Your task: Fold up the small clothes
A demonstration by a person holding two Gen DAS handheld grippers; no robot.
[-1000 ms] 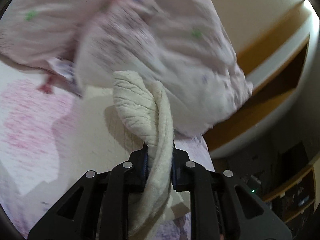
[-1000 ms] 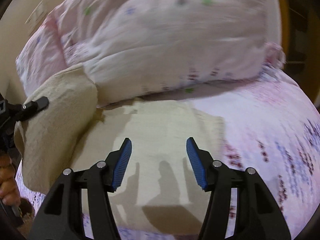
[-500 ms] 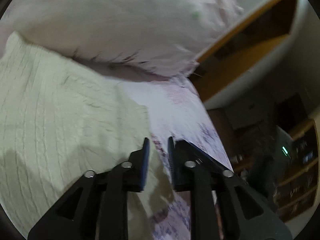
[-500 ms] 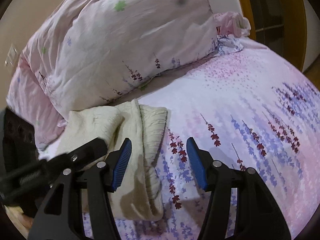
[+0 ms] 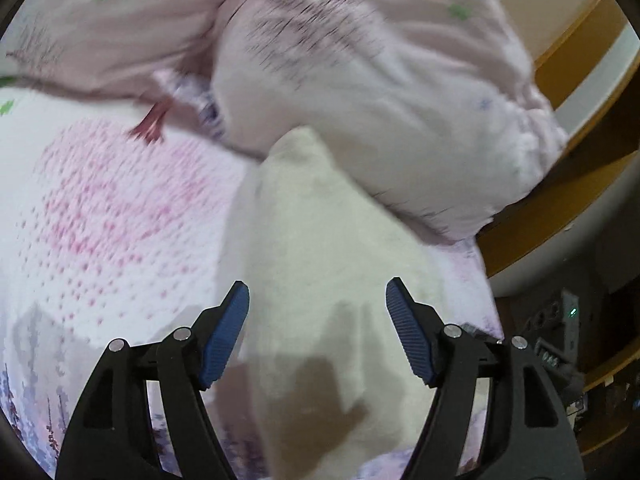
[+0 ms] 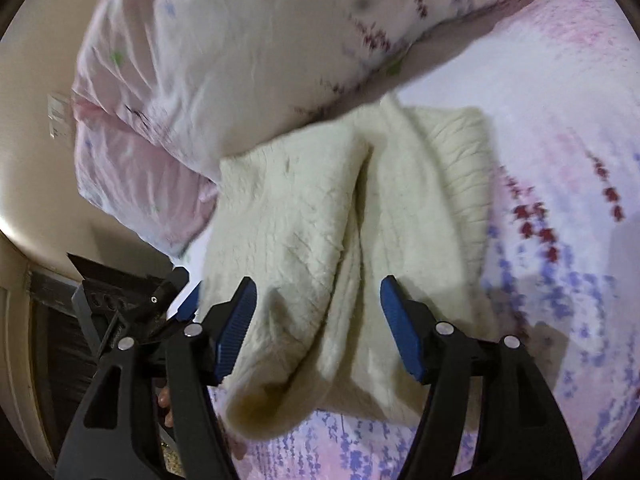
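Observation:
A cream knitted garment (image 6: 340,240) lies folded on the flowered bed sheet (image 6: 560,200), its far edge against a pink pillow. It also shows, blurred, in the left wrist view (image 5: 320,260). My left gripper (image 5: 316,336) is open and empty, just above the garment's near part. My right gripper (image 6: 318,328) is open and empty, its jaws spread over the garment's near rolled edge. The left gripper's body (image 6: 132,304) shows at the lower left of the right wrist view.
Pink flowered pillows (image 5: 360,60) (image 6: 260,40) lie at the head of the bed behind the garment. A wooden bed frame (image 5: 560,220) and dark furniture (image 5: 568,340) stand beyond the bed's right edge. A beige wall (image 6: 32,140) is at left.
My left gripper let go of the cream garment and opened wide. The garment now lies folded on the bed. My right gripper moved in over its near edge, still open.

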